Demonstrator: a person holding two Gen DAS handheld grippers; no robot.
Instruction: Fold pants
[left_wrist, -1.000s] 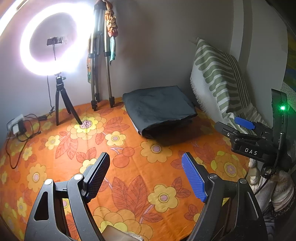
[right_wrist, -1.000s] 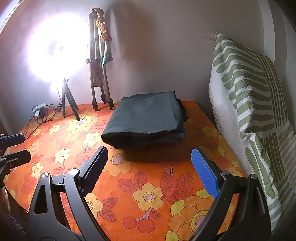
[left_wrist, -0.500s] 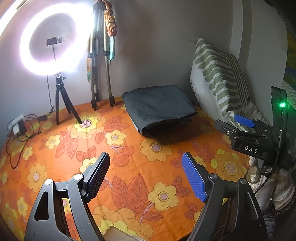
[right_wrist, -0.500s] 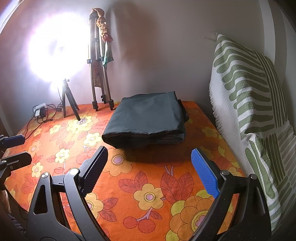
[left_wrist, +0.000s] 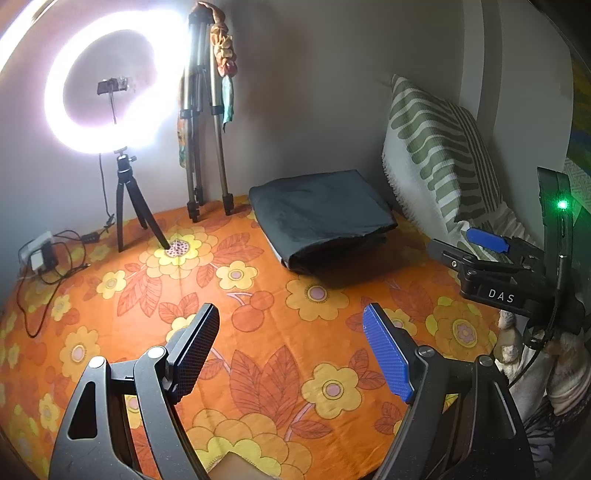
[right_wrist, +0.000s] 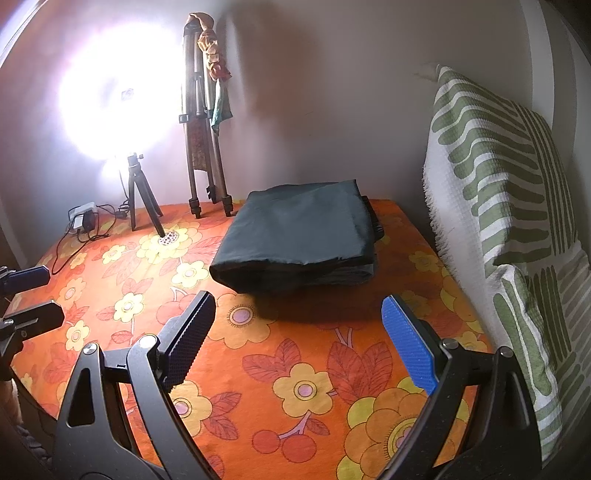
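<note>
Pants (right_wrist: 299, 236): one dark garment, lying as a squared, layered stack on the orange flowered cloth (right_wrist: 303, 369) that covers the surface, toward the far side near the wall. Edges look aligned; several layers show at the near and right edges, top face smooth with faint creases. Judged from this: folding appears finished or all but finished, nothing obviously left except perhaps a tidy of the layers that peek out at the right edge. Whether the stack is only one garment cannot be told for certain from the layers alone. Left tongs (left_wrist: 291, 354): one pair, jaws wide apart, nothing between them, hanging over bare cloth well short of the pants. Right tongs (right_wrist: 299, 343): one pair, jaws likewise wide and empty, just short of the near edge of the stack, not touching it. Further out: one green-striped pillow (right_wrist: 498, 177) propped to the right of the pants; one lit ring light (left_wrist: 110, 85) on a small tripod at far left; one taller folded tripod (left_wrist: 203, 122) against the wall with bits of cloth hung on its top; one charger with cables (left_wrist: 40, 254) at the left edge.
</note>
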